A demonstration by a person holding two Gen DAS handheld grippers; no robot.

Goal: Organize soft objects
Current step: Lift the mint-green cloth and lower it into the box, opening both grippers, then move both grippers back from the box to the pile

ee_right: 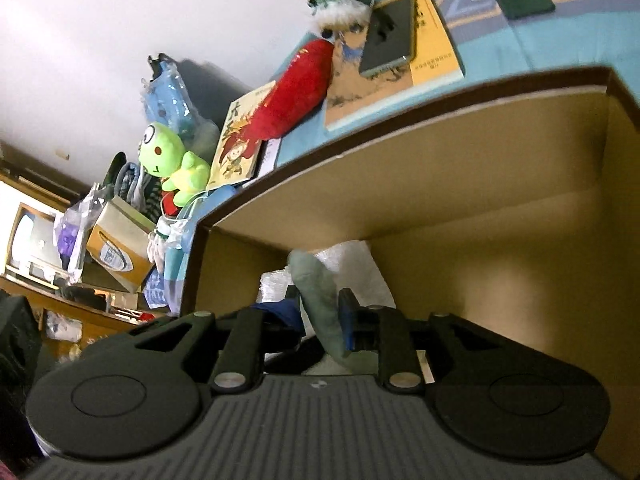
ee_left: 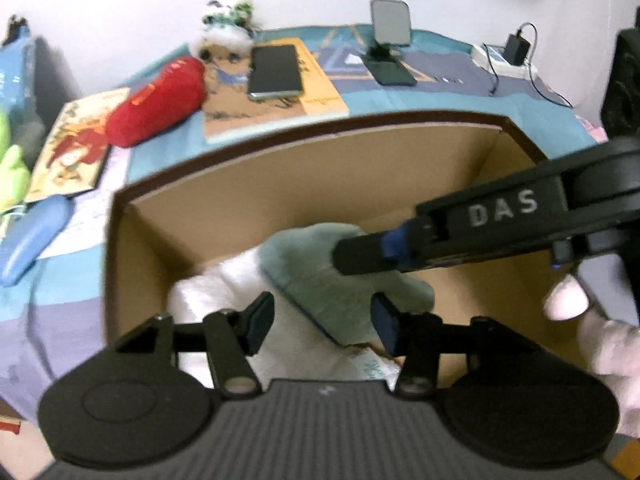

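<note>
An open cardboard box (ee_left: pixel 320 168) stands on the bed. Inside it a grey-green soft plush piece (ee_left: pixel 320 256) lies on white padding (ee_left: pixel 216 292). My left gripper (ee_left: pixel 322 320) hangs just above that piece, jaws open, the pads on either side and not pressing it. My right gripper (ee_left: pixel 348 256) reaches in from the right, its tip against the plush. In the right wrist view the grey-green piece (ee_right: pixel 316 284) stands between the fingers of my right gripper (ee_right: pixel 320 312), which is shut on it. A red plush (ee_left: pixel 156 100) and a green frog plush (ee_right: pixel 168 160) lie outside the box.
Beyond the box lie a phone (ee_left: pixel 276 68) on an orange book (ee_left: pixel 320 92), a white fluffy toy (ee_left: pixel 224 36), a phone stand (ee_left: pixel 390 24) and a charger (ee_left: pixel 518 46). A picture book (ee_left: pixel 68 148) and a blue object (ee_left: pixel 32 236) lie at the left. A person's hand (ee_left: pixel 600 332) is at the right.
</note>
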